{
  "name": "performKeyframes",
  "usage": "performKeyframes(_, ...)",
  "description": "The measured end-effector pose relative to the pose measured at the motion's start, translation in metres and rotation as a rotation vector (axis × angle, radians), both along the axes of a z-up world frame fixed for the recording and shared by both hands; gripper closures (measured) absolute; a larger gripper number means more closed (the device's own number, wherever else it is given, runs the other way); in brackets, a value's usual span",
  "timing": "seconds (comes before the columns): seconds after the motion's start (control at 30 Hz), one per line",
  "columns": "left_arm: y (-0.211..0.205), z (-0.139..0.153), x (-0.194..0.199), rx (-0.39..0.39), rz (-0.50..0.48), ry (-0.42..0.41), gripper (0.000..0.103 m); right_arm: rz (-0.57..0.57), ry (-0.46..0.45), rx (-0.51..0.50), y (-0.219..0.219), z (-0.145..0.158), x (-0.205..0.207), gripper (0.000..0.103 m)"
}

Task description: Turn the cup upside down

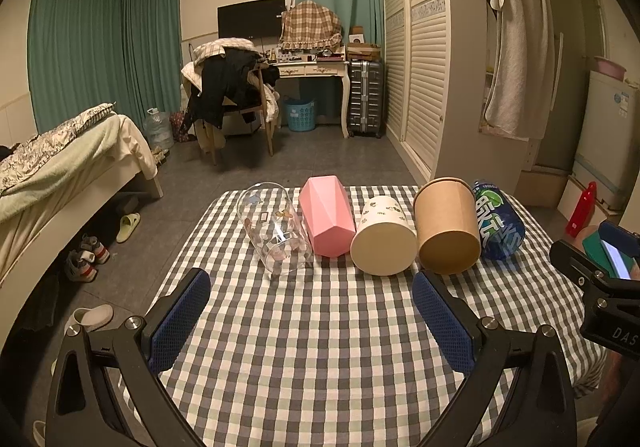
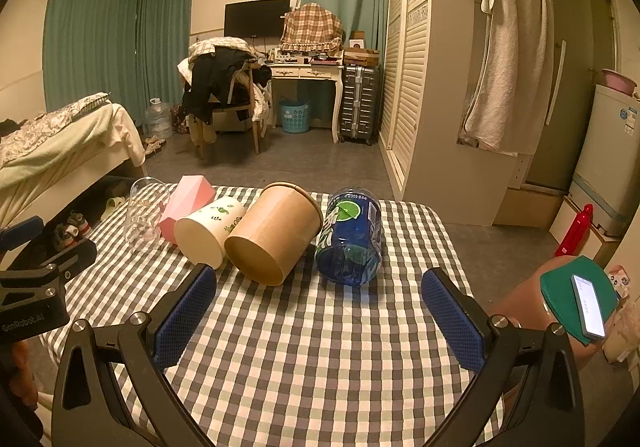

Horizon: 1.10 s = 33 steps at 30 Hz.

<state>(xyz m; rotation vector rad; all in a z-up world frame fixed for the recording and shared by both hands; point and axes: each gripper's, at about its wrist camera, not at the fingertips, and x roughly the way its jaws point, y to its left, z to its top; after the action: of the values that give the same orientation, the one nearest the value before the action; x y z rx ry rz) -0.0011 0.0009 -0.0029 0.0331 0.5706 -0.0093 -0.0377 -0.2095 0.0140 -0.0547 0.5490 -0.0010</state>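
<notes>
Checked tablecloth (image 1: 320, 327) — bedroom behind; left gripper (image 1: 312, 287), right gripper (image 2: 318, 287) both agape.

Count, table (image 1: 320, 347), checked cloth:
- cups lying on side, row across frame centre: 5 total
  - clear glass cup (image 1: 274, 229): 1
  - pink faceted cup (image 1: 326, 221): 1
  - white leaf-print paper cup (image 1: 384, 235): 1
  - brown kraft paper cup (image 1: 446, 225): 1
  - blue printed cup (image 2: 350, 235): 1, possibly cut bottle; unclear
- phone (image 2: 588, 305), lower right of right wrist view: 1
- grippers: 2, left gripper (image 1: 312, 311), right gripper (image 2: 319, 307)
</notes>
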Motion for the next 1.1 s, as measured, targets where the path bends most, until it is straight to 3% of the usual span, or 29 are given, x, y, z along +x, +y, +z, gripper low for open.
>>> performKeyframes(0.6, 0.001, -0.002, 0.004, 0.002, 0.016, 0.01, 0.0, 0.015, 0.015, 0.004, 0.004, -0.005, 0.005, 0.0)
performKeyframes(0.93, 0.052, -0.007, 0.021, -0.046, 0.095, 0.031, 0.0, 0.071, 0.032, -0.056, 0.038, -0.003, 0.022, 0.0)
performKeyframes(1.1, 0.082, -0.018, 0.033, -0.038, 0.139, 0.023, 0.0, 0.144, 0.045, -0.096, 0.077, 0.012, 0.06, 0.0)
